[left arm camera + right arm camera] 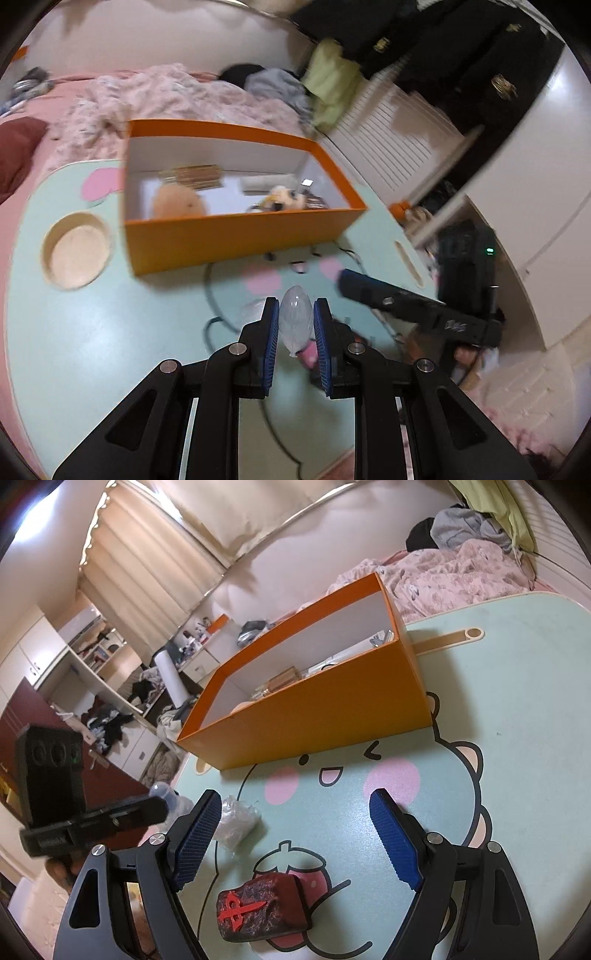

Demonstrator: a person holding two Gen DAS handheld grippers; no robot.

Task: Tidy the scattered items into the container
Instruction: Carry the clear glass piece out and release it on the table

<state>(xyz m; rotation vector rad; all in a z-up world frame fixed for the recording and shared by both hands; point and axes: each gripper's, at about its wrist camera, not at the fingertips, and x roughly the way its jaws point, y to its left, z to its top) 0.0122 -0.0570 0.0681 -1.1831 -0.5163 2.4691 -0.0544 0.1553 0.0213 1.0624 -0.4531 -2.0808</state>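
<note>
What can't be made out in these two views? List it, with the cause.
- Contents of the orange box: right wrist view, mostly hidden behind its near wall.
- Small items at the box's right end: left wrist view, blurred.
- Pink object: left wrist view, hidden behind the left gripper fingers and clear balloon.

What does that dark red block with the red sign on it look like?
The dark red block is chunky and rectangular, mottled red and black like stone, with a bright red character on its near face. It lies tilted on the mint table, over a strawberry drawing, between the right tool's open blue fingers; nothing grips it.
</note>
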